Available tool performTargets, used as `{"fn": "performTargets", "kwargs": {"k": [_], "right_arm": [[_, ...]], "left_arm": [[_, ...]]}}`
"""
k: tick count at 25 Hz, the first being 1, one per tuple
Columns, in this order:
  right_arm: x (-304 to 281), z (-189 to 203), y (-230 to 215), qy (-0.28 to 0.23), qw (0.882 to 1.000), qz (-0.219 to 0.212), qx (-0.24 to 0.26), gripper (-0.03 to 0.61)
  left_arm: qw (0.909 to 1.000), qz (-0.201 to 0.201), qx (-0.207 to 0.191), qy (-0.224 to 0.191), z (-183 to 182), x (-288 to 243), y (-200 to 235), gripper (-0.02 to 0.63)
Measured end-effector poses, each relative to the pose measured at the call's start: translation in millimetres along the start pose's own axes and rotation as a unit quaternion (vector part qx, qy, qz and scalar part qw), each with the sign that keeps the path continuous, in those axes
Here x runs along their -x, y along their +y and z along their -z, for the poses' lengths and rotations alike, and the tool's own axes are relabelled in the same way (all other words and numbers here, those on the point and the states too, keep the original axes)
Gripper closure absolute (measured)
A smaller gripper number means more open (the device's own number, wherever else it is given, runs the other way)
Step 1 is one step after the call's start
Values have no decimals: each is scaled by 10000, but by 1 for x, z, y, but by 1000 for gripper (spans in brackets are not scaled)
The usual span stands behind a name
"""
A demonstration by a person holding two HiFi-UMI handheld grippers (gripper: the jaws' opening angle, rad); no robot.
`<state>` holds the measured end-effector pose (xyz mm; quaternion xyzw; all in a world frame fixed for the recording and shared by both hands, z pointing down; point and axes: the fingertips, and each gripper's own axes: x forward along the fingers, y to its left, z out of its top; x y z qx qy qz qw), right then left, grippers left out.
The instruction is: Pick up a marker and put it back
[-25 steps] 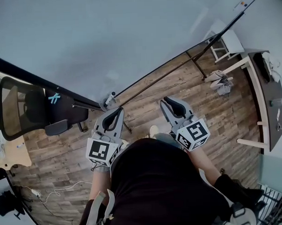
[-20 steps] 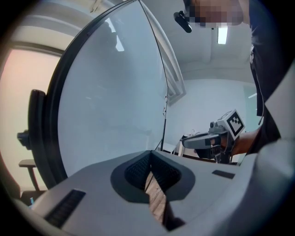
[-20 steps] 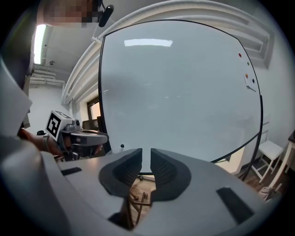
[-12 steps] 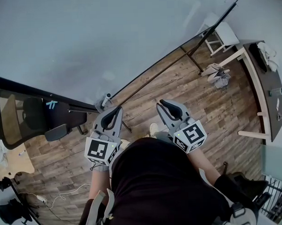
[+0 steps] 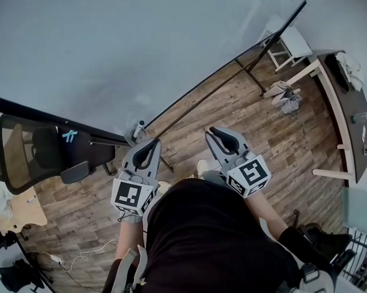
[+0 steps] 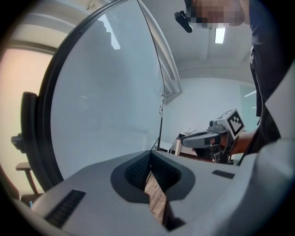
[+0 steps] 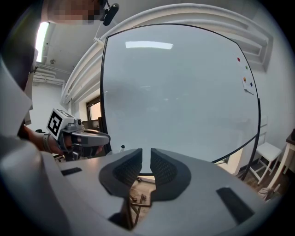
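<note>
**A:** Left gripper (image 5: 151, 144) is out front, fingers pinched together at the tips with nothing in them. Right gripper (image 5: 215, 131) is alongside. Its jaws have just been closing and only a thin slit is left, empty too.

**B:** And the marker (image 5: 139, 126)?

**A:** What looks like it stands at the lower edge of the whiteboard (image 5: 138, 48), just ahead of the left gripper, untouched.

**B:** Room to move?

**A:** Bare wood floor (image 5: 230, 105) runs open along that black edge to the right. The office chair (image 5: 36, 148) crowds the left. The table (image 5: 349, 116) and white stool (image 5: 293, 44) sit well apart on the right.
</note>
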<state>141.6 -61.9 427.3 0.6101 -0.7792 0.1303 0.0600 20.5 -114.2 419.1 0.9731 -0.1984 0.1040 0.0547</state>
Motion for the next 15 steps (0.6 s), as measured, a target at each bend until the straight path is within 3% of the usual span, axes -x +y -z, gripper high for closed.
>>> {"fn": "performTargets", "kwargs": {"k": [15], "right_arm": [[5,1,-13,13,10000,-36,-50,514]], "left_arm": [[9999,-143,41,52,3,-4,-6,606]]}}
